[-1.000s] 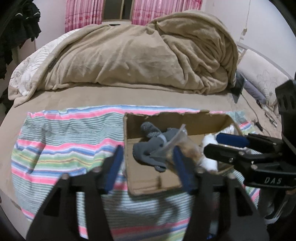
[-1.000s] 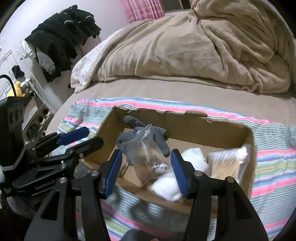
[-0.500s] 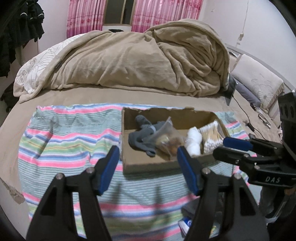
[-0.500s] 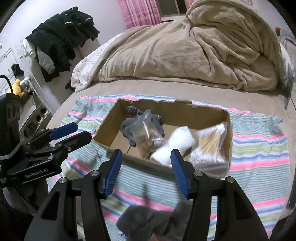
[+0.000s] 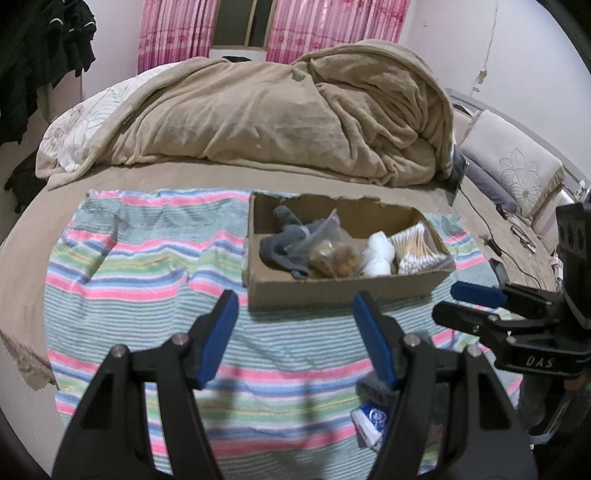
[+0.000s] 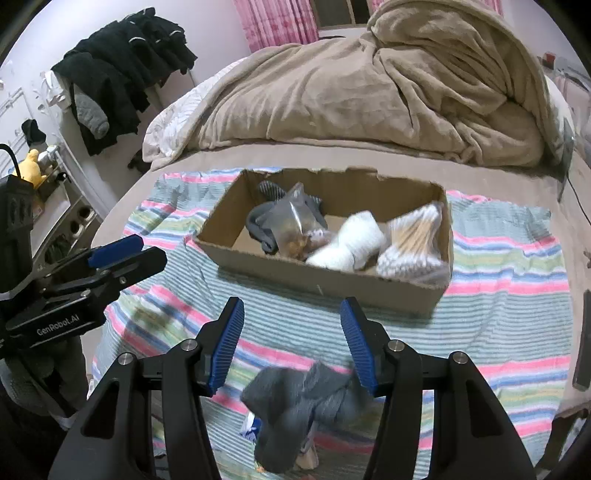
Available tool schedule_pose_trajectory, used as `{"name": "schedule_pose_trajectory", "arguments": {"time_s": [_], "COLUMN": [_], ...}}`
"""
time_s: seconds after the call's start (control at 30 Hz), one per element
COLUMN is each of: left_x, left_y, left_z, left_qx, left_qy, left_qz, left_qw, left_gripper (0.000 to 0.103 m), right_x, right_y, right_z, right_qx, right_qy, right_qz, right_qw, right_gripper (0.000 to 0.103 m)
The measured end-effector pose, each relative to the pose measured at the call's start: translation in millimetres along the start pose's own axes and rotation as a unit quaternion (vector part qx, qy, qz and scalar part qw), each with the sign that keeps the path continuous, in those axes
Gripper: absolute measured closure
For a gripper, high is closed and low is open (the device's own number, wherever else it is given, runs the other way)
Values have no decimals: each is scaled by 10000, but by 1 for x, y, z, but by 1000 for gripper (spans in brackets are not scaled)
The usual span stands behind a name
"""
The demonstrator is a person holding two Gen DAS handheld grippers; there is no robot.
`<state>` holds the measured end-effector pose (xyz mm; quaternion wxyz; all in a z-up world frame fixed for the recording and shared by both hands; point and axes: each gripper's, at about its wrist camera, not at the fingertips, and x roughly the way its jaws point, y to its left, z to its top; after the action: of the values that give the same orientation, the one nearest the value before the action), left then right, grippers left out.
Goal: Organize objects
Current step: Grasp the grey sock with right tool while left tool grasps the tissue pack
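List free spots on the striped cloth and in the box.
Free: striped cloth left of the box; the box's left end, beside the grey glove. Crowded: the box's middle and right, and the near edge around the grey bundle.

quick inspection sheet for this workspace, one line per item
surface: striped cloth spread on a bed.
job's things: cardboard box holds a grey glove, clear bag, white roll and cotton swabs; grey cloth bundle lies outside, near the cloth's front edge.
clutter: small blue-and-white packet beside the bundle.
grippers: left gripper and right gripper both open, nothing between the fingers.
cables: black cable trails over the bed, right side.
surroundings: heaped beige blanket, pink curtains, dark clothes hanging.
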<state>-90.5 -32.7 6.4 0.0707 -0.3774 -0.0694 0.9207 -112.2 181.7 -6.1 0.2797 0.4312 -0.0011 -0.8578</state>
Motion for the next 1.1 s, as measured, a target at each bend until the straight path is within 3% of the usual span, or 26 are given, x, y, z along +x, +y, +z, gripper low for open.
{"name": "schedule_pose_trajectory", "arguments": {"time_s": [0.4,1.1], "left_x": [-2,36], "left_y": [-6,-8], "left_z": [-20,-70], "left_qx": [-7,-101], "left_qy": [140,783], "left_qz": [-58,-80], "left_qw": [9999,9968], "left_gripper": [37,37], "right_x": [5,45], "right_y": [-2,-9], "right_z": [-25,-65], "right_qx": [56,-44], "right_qy": [171,739], "right_qz": [-91,-278], "right_qw": [9998,9969], "right_gripper": [46,47]}}
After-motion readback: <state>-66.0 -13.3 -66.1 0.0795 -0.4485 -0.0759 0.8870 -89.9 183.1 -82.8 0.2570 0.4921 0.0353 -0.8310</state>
